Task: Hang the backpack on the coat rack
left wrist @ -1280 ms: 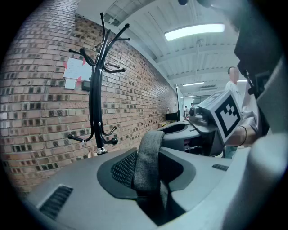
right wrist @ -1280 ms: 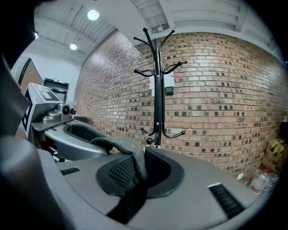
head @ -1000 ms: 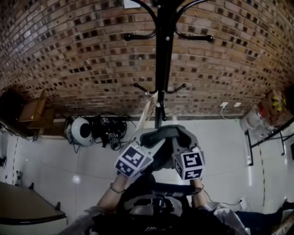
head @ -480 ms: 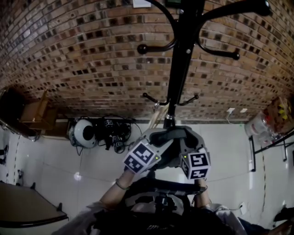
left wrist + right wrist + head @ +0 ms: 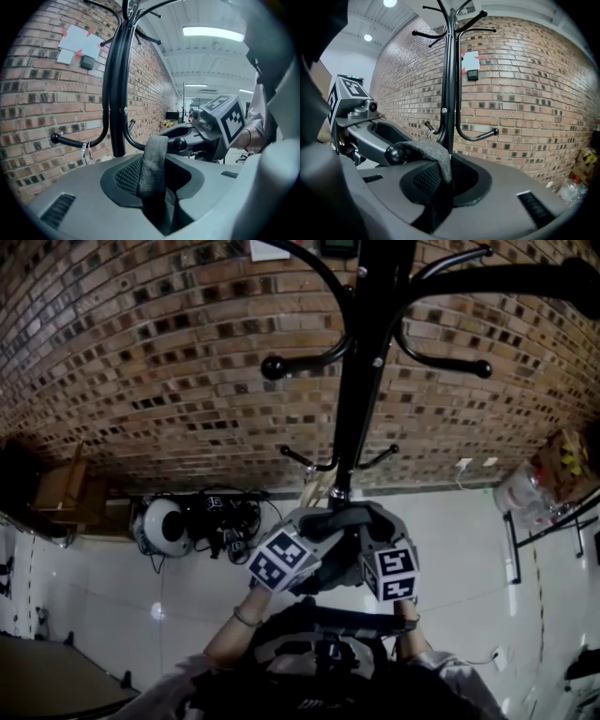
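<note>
The black coat rack [image 5: 361, 381] stands against the brick wall, with curved hooks high up and a short low hook [image 5: 378, 457]. My left gripper [image 5: 314, 526] and right gripper [image 5: 370, 531] are held side by side just in front of its pole. Both are shut on the backpack's grey woven handle strap [image 5: 152, 164], which rises from the seam of each pair of jaws. In the right gripper view the strap [image 5: 433, 152] drapes over the left gripper's black ball tip [image 5: 396, 153]. The dark backpack [image 5: 314, 652] hangs below the grippers, mostly hidden by them.
A white round object [image 5: 164, 521] with tangled black cables lies on the white tiled floor at the wall's foot. A cardboard box [image 5: 61, 484] sits at the far left. A plastic bag [image 5: 525, 488] and a metal frame [image 5: 539, 521] are at the right. Paper notes [image 5: 77, 42] are taped to the bricks.
The coat rack has grown larger and nearer in the head view. Both grippers, still clamped on the strap, have risen a little towards the pole.
</note>
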`<action>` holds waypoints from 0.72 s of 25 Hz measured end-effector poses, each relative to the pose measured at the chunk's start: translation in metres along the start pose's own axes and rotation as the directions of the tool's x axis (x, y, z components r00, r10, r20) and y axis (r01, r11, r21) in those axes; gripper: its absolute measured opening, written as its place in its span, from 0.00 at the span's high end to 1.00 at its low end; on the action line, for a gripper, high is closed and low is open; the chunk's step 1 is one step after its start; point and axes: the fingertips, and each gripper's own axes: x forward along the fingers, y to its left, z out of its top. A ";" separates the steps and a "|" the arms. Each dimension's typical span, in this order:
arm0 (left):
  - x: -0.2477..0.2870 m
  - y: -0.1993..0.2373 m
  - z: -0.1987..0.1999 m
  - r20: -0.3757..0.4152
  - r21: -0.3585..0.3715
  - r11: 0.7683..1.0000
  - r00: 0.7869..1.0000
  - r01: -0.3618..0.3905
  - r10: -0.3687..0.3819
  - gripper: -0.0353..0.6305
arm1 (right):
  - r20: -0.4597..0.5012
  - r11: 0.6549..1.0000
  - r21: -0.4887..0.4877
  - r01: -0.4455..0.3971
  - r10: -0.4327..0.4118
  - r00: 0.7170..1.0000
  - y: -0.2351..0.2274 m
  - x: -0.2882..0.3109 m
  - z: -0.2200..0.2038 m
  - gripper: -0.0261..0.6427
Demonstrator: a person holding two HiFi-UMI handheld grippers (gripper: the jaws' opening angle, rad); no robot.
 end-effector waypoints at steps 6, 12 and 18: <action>0.012 0.005 -0.003 0.027 -0.018 1.000 1.000 0.006 -0.006 0.74 | -0.029 0.997 -0.072 0.033 -0.035 0.999 -0.005 0.010 -0.012 0.89; 0.015 0.007 -0.003 0.066 0.016 0.998 0.996 -0.066 0.065 0.74 | -0.047 0.980 -0.184 0.071 -0.081 0.996 -0.004 0.009 -0.023 0.88; 0.007 0.006 -0.005 0.066 -0.020 0.994 0.992 -0.105 0.106 0.74 | -0.046 0.978 -0.206 0.040 -0.051 0.998 0.001 0.003 -0.028 0.85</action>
